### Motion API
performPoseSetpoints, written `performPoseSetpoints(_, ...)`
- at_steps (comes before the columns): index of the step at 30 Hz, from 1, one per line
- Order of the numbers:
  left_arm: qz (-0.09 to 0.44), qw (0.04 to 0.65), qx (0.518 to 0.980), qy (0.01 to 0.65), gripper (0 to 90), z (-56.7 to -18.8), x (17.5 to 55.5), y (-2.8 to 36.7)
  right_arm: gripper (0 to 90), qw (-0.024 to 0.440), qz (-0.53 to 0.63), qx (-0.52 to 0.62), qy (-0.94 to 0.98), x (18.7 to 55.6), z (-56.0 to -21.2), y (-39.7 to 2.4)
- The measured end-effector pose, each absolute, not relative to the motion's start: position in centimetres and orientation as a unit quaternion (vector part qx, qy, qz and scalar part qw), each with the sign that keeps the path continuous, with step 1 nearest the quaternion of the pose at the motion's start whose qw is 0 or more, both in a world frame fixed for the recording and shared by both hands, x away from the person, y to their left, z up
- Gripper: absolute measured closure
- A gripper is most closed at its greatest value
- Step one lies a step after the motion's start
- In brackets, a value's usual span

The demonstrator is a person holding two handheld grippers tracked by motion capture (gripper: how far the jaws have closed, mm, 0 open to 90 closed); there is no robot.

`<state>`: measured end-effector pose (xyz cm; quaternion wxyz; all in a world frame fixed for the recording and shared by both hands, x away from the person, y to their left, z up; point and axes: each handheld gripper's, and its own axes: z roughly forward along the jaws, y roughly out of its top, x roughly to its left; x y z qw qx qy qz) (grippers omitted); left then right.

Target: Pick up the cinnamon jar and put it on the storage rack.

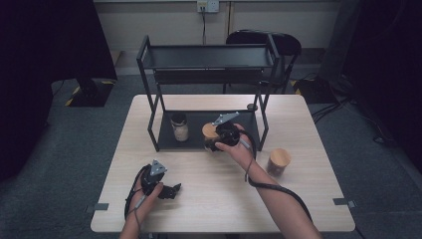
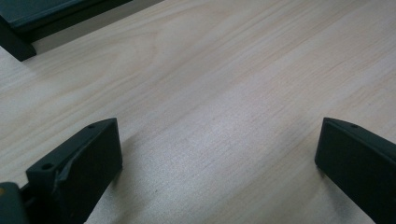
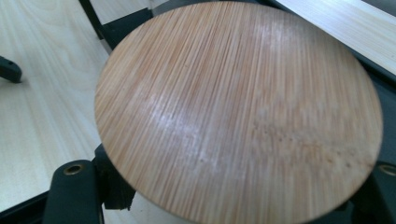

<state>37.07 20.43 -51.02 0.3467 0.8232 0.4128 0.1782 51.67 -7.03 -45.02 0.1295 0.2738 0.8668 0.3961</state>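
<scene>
Left gripper (image 1: 166, 190) rests near-left on the table (image 1: 298, 199), jaws wide, holding nothing. Farther in, the right gripper (image 1: 215, 142) is clamped on a bamboo-lidded jar (image 3: 238, 112) at the rack (image 1: 154, 129)'s lower shelf front edge; the jar stands upright, shelf space lying beyond.

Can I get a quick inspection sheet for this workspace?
Surface: light wooden table.
Job's things: bamboo-lidded jar at the lower tier of the black shelf rack.
Clutter: second bamboo-lidded jar on the table right of the rack; dark-lidded jar on the lower tier.
Grippers: right gripper shut on the bamboo-lidded jar; left gripper open on the table, holding nothing.
Cables: black cable along the right forearm.
Surroundings: chair, grey floor, wall socket.
</scene>
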Motion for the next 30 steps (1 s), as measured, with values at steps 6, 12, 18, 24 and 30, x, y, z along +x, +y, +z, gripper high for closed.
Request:
performPoseSetpoints(6,0.178,0.347,0.823,0.413,0.2,-51.0,37.1,20.4,25.1,0.132,0.397,0.282,0.863,52.1,-45.0,-7.0)
performPoseSetpoints(12,0.179,0.347,0.823,0.413,0.2,-51.0,37.1,20.4,25.1,0.141,0.396,0.284,0.862,52.6,-44.9,-6.7)
performPoseSetpoints(18,0.178,0.347,0.823,0.413,0.2,-51.0,37.1,20.4,25.1,0.149,0.391,0.286,0.862,53.0,-45.0,-6.3)
performPoseSetpoints(24,0.178,0.347,0.823,0.413,0.2,-51.0,37.1,20.4,25.1,0.153,0.384,0.288,0.864,53.4,-45.2,-6.1)
performPoseSetpoints(30,0.179,0.347,0.823,0.413,0.2,-51.0,37.1,20.4,25.1,0.156,0.382,0.291,0.863,53.7,-45.5,-5.8)
